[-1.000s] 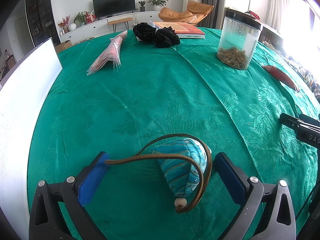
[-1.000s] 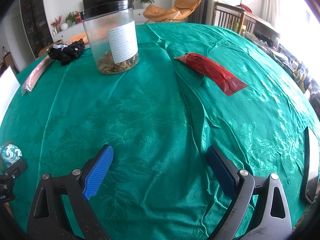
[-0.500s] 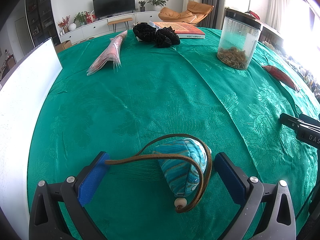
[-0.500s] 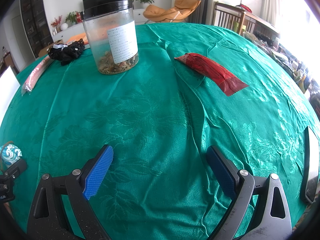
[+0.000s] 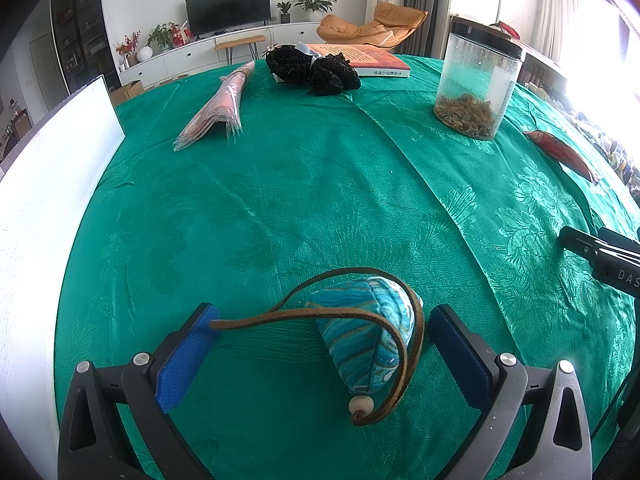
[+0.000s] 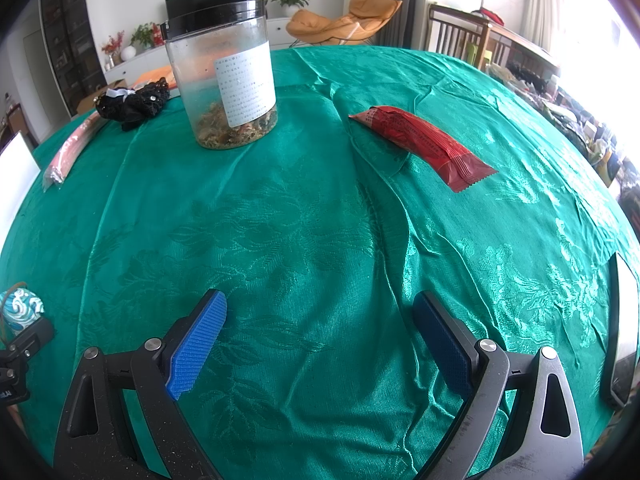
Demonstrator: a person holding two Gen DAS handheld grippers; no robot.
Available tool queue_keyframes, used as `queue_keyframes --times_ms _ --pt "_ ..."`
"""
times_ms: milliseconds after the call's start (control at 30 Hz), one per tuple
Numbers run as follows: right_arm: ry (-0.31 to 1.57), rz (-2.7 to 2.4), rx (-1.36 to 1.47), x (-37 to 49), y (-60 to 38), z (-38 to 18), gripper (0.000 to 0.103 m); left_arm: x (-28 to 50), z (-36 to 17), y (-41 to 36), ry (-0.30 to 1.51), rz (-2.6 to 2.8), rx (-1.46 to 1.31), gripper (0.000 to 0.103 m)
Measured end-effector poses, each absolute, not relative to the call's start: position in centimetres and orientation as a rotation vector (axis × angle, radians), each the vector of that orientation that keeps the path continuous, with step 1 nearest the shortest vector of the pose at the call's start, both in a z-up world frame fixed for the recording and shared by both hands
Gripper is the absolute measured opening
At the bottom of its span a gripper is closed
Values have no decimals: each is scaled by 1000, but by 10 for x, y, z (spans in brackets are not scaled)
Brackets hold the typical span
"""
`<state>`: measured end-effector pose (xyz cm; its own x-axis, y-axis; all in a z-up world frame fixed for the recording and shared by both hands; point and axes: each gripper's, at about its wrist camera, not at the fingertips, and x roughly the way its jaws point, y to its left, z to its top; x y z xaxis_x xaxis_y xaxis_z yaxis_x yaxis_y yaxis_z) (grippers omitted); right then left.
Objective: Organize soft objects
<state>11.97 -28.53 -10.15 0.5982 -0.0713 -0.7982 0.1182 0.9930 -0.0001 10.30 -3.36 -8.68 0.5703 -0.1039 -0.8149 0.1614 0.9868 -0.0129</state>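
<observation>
With the small turquoise patterned cloth pouch (image 5: 370, 334) between its spread jaws, the left gripper (image 5: 322, 338) should pinch next; the right gripper (image 6: 320, 336) hangs spread, empty.

1. The left gripper (image 5: 324, 336) has its blue pads spread wide over the green tablecloth (image 5: 320, 184)
2. Between them lies a turquoise pouch (image 5: 368, 344), its brown cord (image 5: 408, 344) looped over it, touching the left pad
3. Farther off: black fabric (image 5: 316, 70), a clear jar (image 5: 476, 80), a red packet (image 5: 560, 154)
</observation>
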Motion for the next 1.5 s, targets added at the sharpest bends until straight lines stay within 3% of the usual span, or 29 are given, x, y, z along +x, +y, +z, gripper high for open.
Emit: queue_keyframes --times_ms 900,967,1033,1133,1300,1333,1367,1400,1433,1500 --pt "947 -67 50 125 -286 -99 96 104 -87 -34 969 -183 86 103" --pt "1013 10 56 128 -295 -89 92 104 -85 -32 1002 -207 103 103" --pt "947 24 91 125 -316 -63 92 103 -83 -28 1021 -221 93 103" --pt "917 -38 30 158 -348 -35 93 103 -73 -22 1008 -242 34 103" --pt "1115 -2 53 238 -384 -63 92 110 -67 -26 1033 -274 18 100" --pt "1140 10 51 246 -385 -71 84 111 -67 -27 1034 -272 29 97" --pt "1174 23 59 252 -385 -79 47 113 -68 -29 1039 -271 37 84" --pt "1197 26 75 255 -386 -85 17 115 -70 -30 1052 -276 40 53" --pt "1173 24 97 254 -388 -81 17 118 -70 -30 1062 -278 42 42" --pt "1128 11 152 246 -392 -69 17 119 -62 -26 1033 -282 9 41"
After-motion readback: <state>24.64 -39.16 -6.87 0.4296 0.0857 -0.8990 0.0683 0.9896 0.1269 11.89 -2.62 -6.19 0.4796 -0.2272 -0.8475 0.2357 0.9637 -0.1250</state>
